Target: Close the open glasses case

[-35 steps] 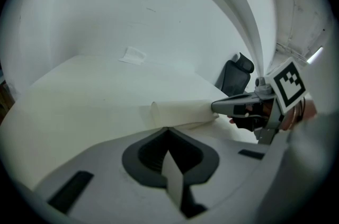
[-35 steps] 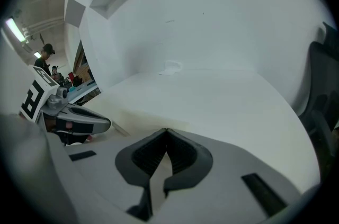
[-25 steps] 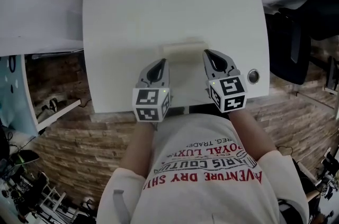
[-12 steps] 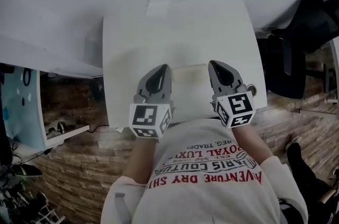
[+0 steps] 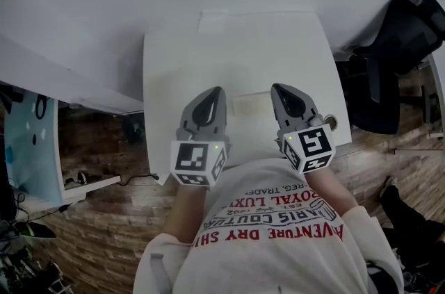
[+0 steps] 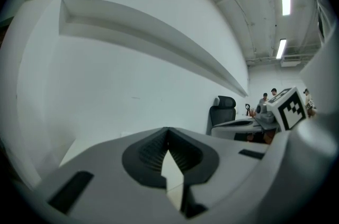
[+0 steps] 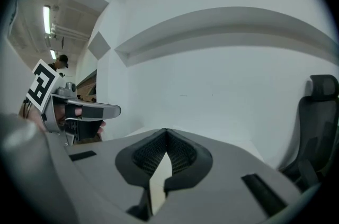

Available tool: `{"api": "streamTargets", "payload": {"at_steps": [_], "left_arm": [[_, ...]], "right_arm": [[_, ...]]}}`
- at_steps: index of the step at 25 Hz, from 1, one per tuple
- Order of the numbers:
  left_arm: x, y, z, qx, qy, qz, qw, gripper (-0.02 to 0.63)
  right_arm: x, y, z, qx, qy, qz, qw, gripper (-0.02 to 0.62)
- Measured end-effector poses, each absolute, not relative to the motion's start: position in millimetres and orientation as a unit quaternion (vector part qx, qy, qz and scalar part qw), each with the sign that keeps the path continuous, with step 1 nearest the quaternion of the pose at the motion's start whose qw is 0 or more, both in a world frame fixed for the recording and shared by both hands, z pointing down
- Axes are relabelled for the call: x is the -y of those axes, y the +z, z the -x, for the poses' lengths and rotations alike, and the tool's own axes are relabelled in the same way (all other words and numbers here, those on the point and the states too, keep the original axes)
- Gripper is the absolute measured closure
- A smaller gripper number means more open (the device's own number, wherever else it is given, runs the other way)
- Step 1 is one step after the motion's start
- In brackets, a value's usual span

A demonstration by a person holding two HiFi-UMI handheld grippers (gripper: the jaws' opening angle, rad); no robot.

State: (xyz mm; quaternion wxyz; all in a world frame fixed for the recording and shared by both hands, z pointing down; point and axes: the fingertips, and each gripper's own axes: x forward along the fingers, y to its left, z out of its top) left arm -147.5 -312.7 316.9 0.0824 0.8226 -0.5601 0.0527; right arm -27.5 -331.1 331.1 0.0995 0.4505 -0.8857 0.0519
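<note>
A pale cream glasses case [image 5: 252, 104] lies near the front edge of the white table [image 5: 208, 63], and it is too small to tell whether its lid is up. My left gripper [image 5: 217, 90] hovers just left of it, jaws shut and empty. On the case's right side my right gripper [image 5: 276, 87] is also shut on nothing. In the left gripper view the jaws [image 6: 168, 133] meet at the tip over bare table. The right gripper view shows the same closed tips [image 7: 167, 133], and the case is hidden in both gripper views.
A black office chair [image 5: 389, 56] stands right of the table. A round metal grommet [image 5: 329, 121] sits at the table's front right corner, and a pale patch [image 5: 212, 21] at its far edge. A white wall rises behind. A light blue board [image 5: 28, 140] stands on the left.
The head camera has pulled back and shifted, so the table looks smaller and sits more centrally. Both grippers have stayed shut beside the case, almost unmoved relative to it.
</note>
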Motion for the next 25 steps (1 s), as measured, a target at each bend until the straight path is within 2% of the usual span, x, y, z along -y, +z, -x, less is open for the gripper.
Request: {"api": "streamTargets", "payload": {"at_steps": [25], "left_arm": [[305,322,134,0.548,0.059,-0.83,0.089,0.601]], "right_arm": [[321,343,23,0.881,0.067,-0.455,0.111,0.583]]}}
